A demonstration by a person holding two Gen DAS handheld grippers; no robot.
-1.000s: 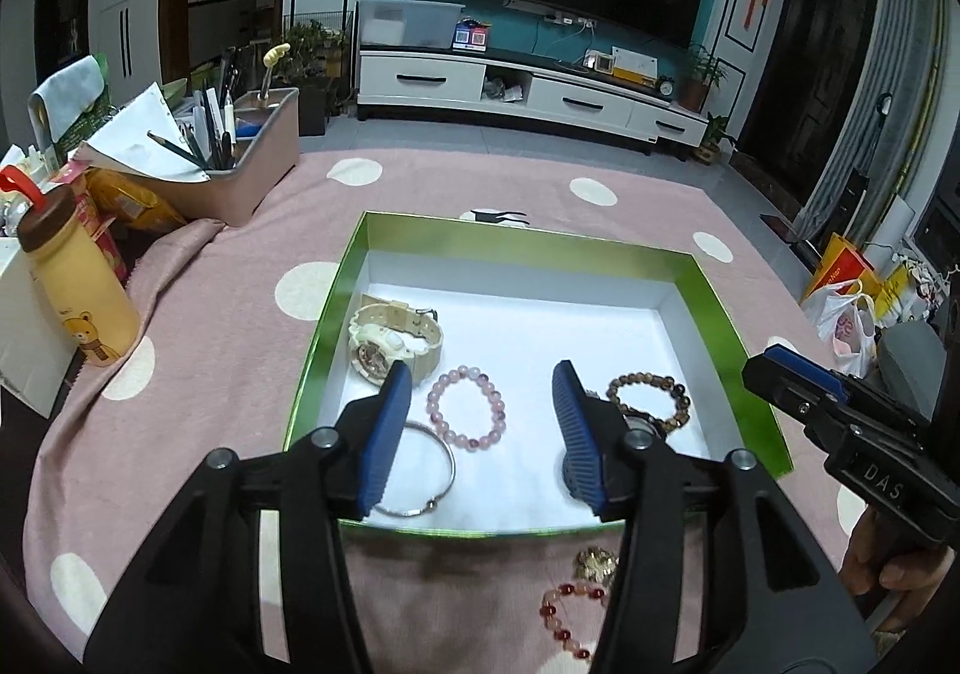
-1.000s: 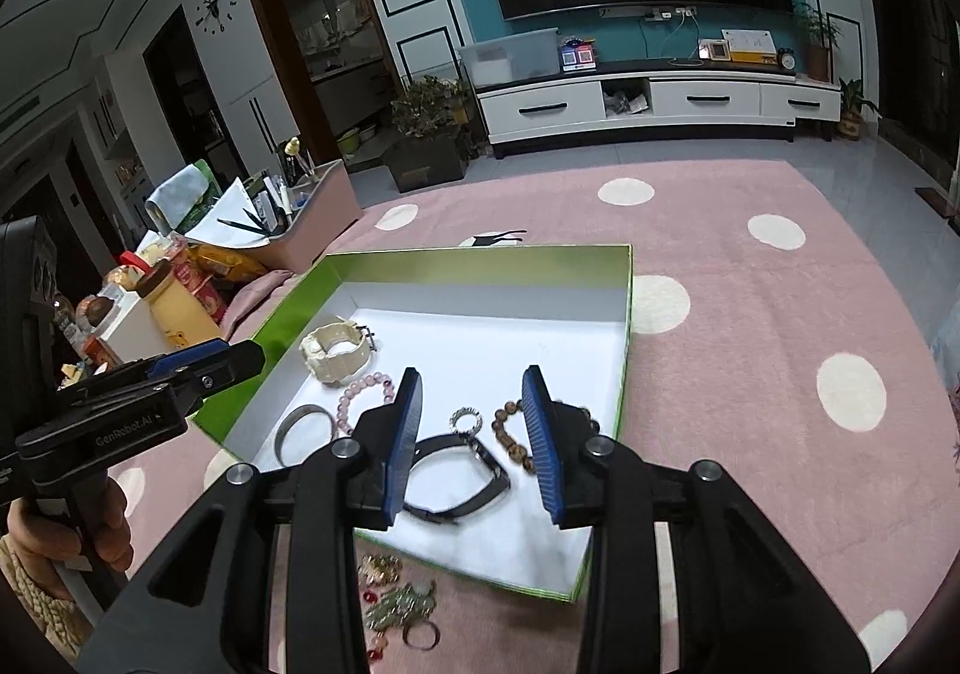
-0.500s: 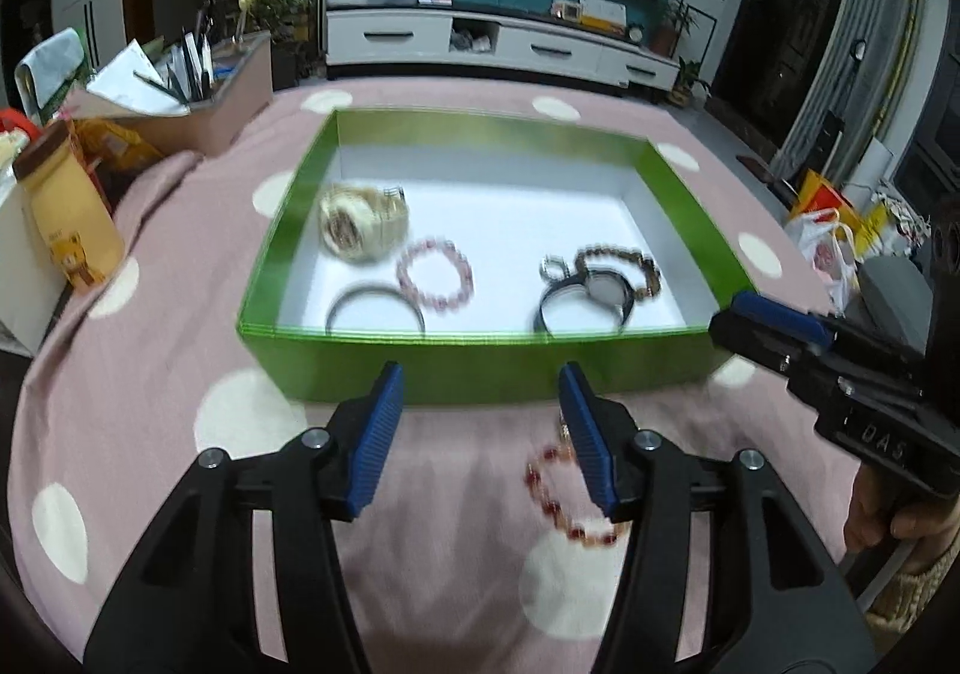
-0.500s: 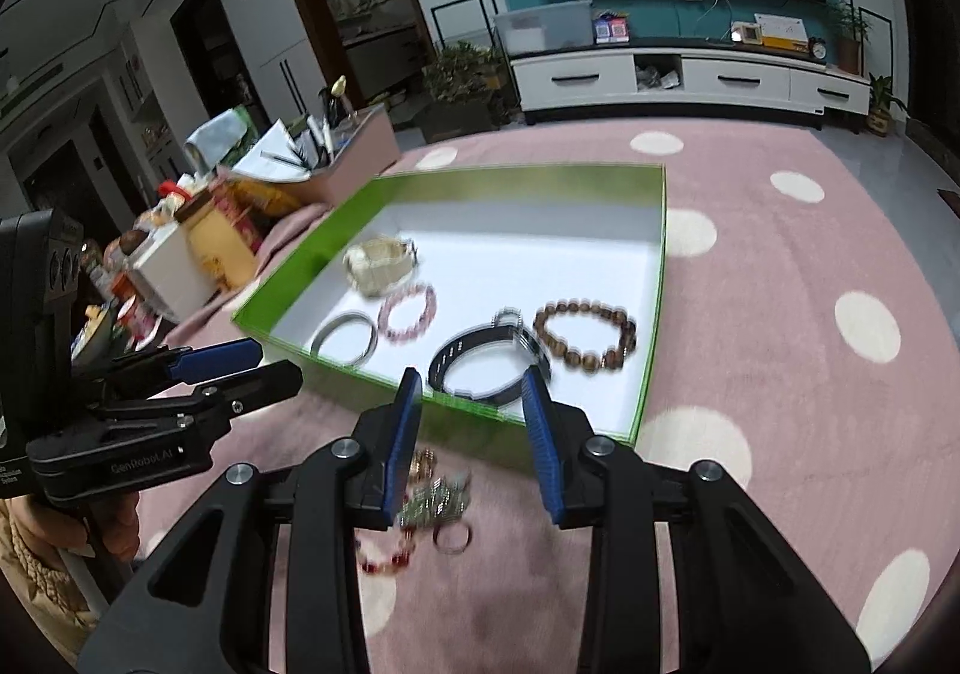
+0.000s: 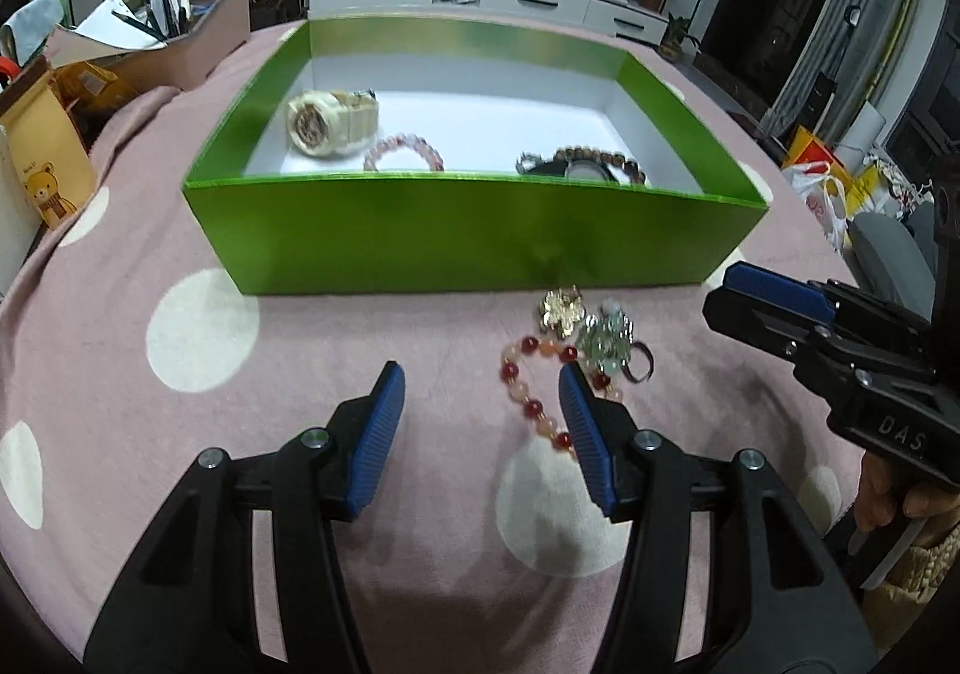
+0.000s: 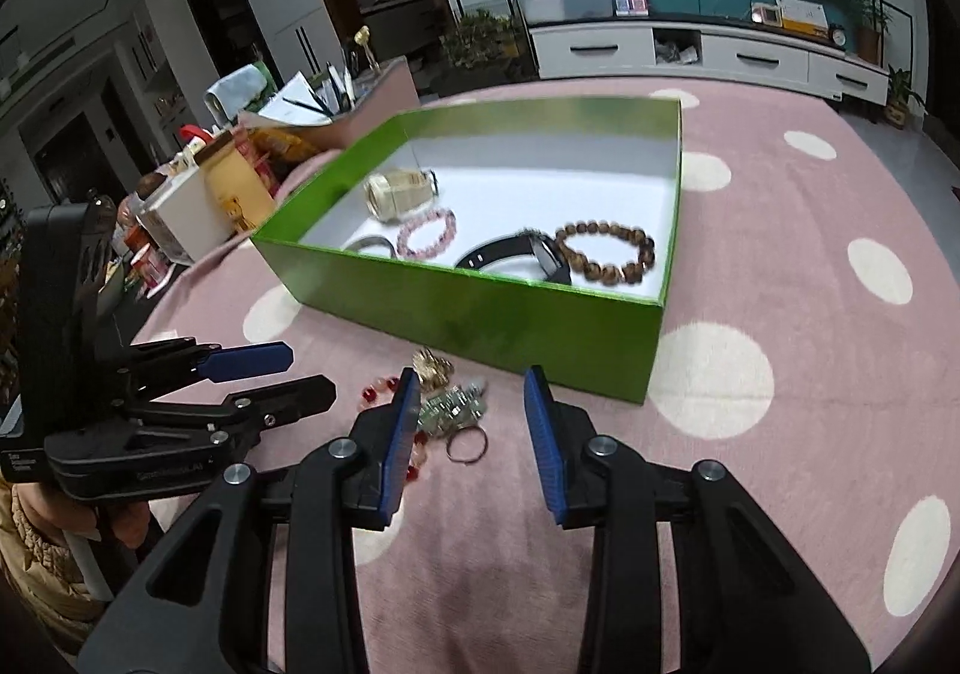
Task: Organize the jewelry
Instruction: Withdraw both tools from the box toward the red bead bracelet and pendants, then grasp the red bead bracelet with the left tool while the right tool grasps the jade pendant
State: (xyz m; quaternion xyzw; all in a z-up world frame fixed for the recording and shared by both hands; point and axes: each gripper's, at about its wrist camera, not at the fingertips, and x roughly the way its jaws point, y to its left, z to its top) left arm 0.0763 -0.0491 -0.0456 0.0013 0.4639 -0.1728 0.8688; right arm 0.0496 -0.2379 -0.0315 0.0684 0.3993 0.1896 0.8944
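Note:
A green box (image 5: 480,236) (image 6: 468,308) holds a cream watch (image 5: 330,119), a pink bead bracelet (image 5: 402,152), a black watch (image 6: 516,254) and a brown bead bracelet (image 6: 606,251). Loose on the cloth in front of it lie a red bead bracelet (image 5: 528,398), a gold flower brooch (image 5: 561,308), a green charm cluster (image 6: 453,407) and a ring (image 6: 467,443). My left gripper (image 5: 478,380) hangs open, its right finger over the red bracelet. My right gripper (image 6: 472,380) is open above the charm cluster and ring, touching nothing.
A pink cloth with white dots (image 5: 204,338) covers the table. At the left stand a yellow bear bottle (image 5: 42,164), a white box (image 6: 174,218) and a pink organiser with pens (image 5: 198,38). Bags (image 5: 828,182) lie beyond the table's right edge.
Both grippers have drawn back from above the box and sunk toward the cloth in front of it. The loose jewelry now lies right before their fingers.

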